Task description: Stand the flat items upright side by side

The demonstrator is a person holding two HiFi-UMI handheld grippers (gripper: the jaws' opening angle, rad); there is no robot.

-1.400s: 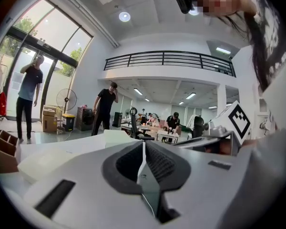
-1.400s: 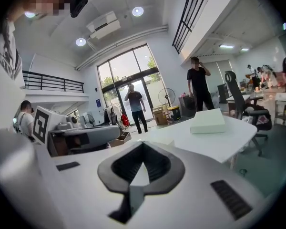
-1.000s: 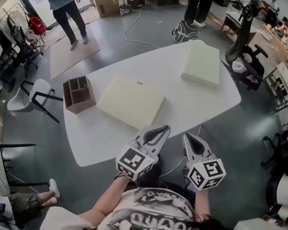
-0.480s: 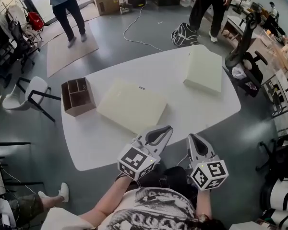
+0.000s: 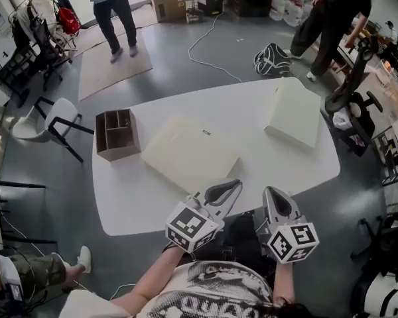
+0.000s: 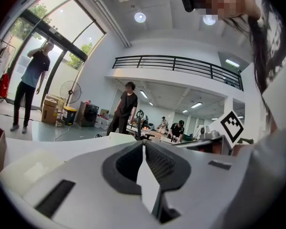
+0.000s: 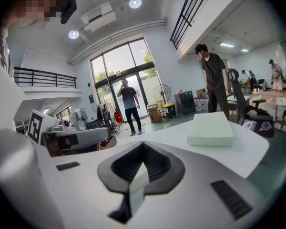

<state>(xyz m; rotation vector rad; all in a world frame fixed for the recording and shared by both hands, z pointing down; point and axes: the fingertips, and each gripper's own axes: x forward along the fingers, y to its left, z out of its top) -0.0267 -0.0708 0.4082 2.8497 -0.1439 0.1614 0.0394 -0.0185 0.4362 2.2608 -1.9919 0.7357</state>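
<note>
Your left gripper (image 5: 231, 188) and right gripper (image 5: 272, 193) have drifted slightly at the table's (image 5: 142, 204) near edge, jaws pressed together and empty. Spread them first, then take the near cream slab (image 5: 189, 152) by its edge.

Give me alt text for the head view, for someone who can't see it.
A large cream box and a smaller cream box lie flat, apart, on a white table, a brown divided box at its left end. Shut, empty left tongs and right tongs hover at the near edge.
</note>
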